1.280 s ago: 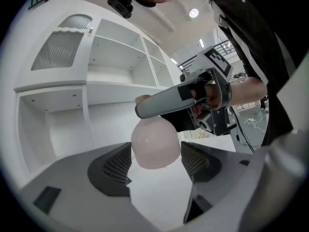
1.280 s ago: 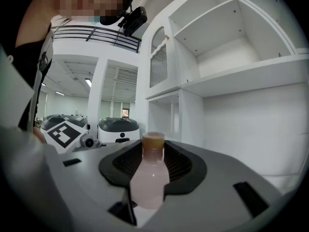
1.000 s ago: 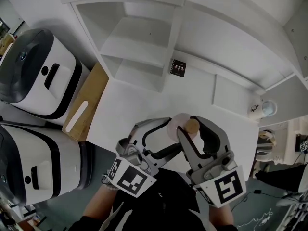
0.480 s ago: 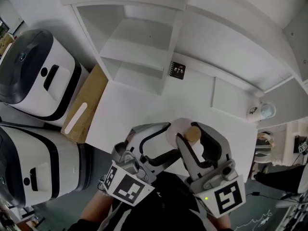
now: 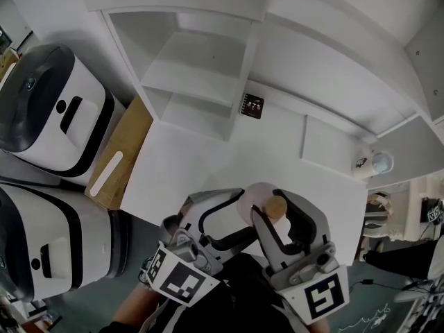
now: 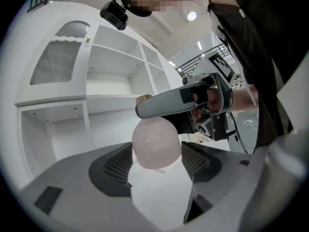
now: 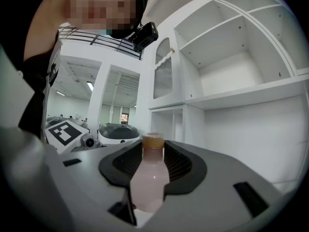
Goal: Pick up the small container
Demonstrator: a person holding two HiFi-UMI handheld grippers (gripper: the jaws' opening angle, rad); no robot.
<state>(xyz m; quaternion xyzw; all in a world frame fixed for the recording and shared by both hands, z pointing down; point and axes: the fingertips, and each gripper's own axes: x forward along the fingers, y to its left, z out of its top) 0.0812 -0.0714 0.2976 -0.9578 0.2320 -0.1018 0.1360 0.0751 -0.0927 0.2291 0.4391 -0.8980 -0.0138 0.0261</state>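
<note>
- My right claw (image 7: 150,170) is clamped on the small container (image 7: 148,185), a pink bottle with a tan cap (image 7: 153,140) showing past the pads.
- My left claw (image 6: 157,158) comes in from the other side, its jaws closed against the bottle's rounded base.
- Both claws meet just above the white table's (image 5: 201,155) near edge, with the bottle held between them.

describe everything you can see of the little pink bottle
The bottle is small, milky pink and translucent, plastic by the look, with a rounded body narrowing to a neck under a tan cap, which is on. No label shows. It sits over the white table, and I cannot tell whether it is lifted clear. The left claw closes on its wide body, the right claw around its neck.
</note>
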